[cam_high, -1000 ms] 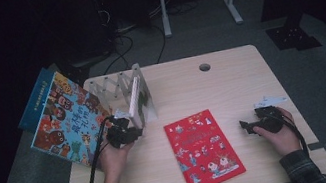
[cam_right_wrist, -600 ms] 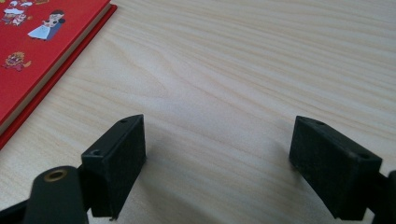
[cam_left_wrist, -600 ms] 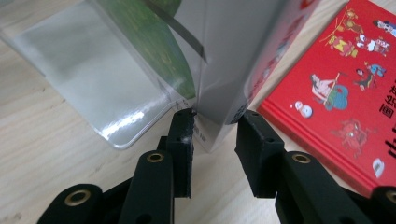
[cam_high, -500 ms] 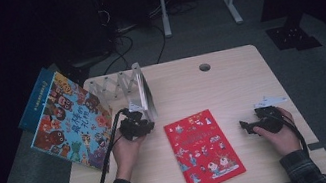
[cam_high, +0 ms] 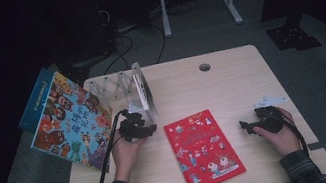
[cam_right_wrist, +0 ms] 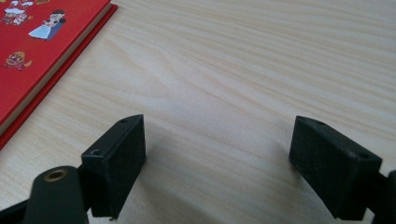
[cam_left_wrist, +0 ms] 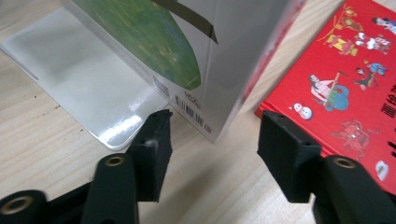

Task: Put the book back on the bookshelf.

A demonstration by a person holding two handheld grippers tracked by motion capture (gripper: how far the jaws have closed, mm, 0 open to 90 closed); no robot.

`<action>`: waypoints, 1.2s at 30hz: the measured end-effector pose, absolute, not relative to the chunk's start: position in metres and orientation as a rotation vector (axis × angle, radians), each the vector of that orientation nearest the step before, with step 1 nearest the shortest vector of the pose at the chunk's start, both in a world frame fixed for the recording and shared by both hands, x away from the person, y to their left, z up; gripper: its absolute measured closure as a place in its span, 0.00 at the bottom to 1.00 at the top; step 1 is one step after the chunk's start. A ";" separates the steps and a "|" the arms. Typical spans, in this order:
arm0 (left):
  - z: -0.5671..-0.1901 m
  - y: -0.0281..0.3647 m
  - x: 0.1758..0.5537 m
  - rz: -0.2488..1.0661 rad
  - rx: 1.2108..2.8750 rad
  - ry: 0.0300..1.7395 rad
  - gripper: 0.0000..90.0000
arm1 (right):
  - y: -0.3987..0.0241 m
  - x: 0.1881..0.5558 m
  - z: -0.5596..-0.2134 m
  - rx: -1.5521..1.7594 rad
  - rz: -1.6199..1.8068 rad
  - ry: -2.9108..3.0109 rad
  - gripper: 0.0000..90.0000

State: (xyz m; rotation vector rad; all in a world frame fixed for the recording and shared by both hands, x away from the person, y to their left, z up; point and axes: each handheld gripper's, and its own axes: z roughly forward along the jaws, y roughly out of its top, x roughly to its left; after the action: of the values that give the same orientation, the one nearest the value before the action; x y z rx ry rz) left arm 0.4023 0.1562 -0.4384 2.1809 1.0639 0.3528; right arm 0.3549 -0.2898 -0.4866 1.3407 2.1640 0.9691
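Lying flat near the table's front edge, the red book ran its long axis front to back, slightly skewed, between the two hands. It appeared a stiff, light hardcover with a glossy, slippery face; an edge grip across the boards was judged best. The right gripper rested open on bare wood beside it. The left gripper, jaws just opened and empty, faced the lower corner of the white book standing upright in the rack farther back.

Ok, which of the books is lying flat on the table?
The red book, flat between the two hands. The colourful book leans tilted off the table's left edge, and the white one stands upright in the rack.
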 end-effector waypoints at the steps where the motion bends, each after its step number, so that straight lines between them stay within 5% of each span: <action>1: -0.438 0.158 0.401 0.343 2.181 1.058 0.43 | -0.290 0.355 -0.487 1.341 0.969 2.164 0.20; 13: -0.429 0.171 0.371 0.324 2.188 0.901 0.29 | -0.289 0.355 -0.487 1.334 0.969 2.173 0.18; 24: -0.437 0.177 0.369 -0.090 2.210 0.915 0.25 | -0.289 0.355 -0.487 1.337 0.970 2.174 0.18; 36: -0.455 0.165 0.332 0.222 2.330 0.887 0.21 | -0.289 0.355 -0.487 1.333 0.970 2.174 0.18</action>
State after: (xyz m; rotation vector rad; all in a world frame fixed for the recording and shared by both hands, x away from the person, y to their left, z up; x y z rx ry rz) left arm 0.3318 0.1650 -0.4549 2.3297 0.8873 0.2221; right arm 0.3551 -0.2895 -0.4867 1.3328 2.1735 0.9696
